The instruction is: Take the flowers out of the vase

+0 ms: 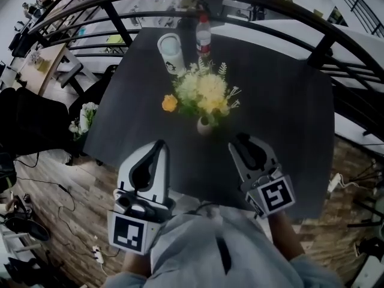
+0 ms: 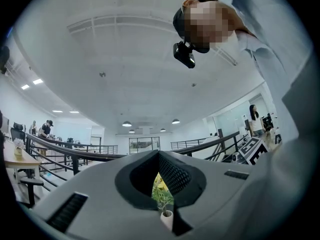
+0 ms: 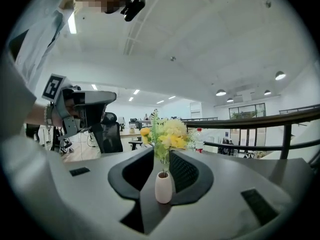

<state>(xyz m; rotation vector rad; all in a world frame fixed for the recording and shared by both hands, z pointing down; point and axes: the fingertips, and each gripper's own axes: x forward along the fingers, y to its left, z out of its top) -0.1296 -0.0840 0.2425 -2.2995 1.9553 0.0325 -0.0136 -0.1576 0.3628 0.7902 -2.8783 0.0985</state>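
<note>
The vase [image 1: 204,125] stands up straight in the middle of the dark surface [image 1: 282,119]. It is in front of me, between my two tools. The flowers [image 1: 207,92] stick up out of it, so their stems run up and down. I think they have to be pulled straight up.

My right tongs [image 1: 241,138] look a little nearer. In the right gripper view the vase [image 3: 163,186] sits right in line with the gap and looks big. These tongs are only a little way apart and hold nothing.

My left tongs [image 1: 160,143] are on the other side of the vase. They are almost together, with just a thin slit. I can peek at the vase [image 2: 166,219] through it, and it looks small. They hold nothing too.

Now I count:
- One vase.
- One bunch of yellow flowers.
- One orange flower [image 1: 170,103] at the left edge of the bunch. I cannot tell if it is in the vase.
- One white cup [image 1: 170,51] and one bottle [image 1: 204,33], farther back.
- Two tools.
</note>
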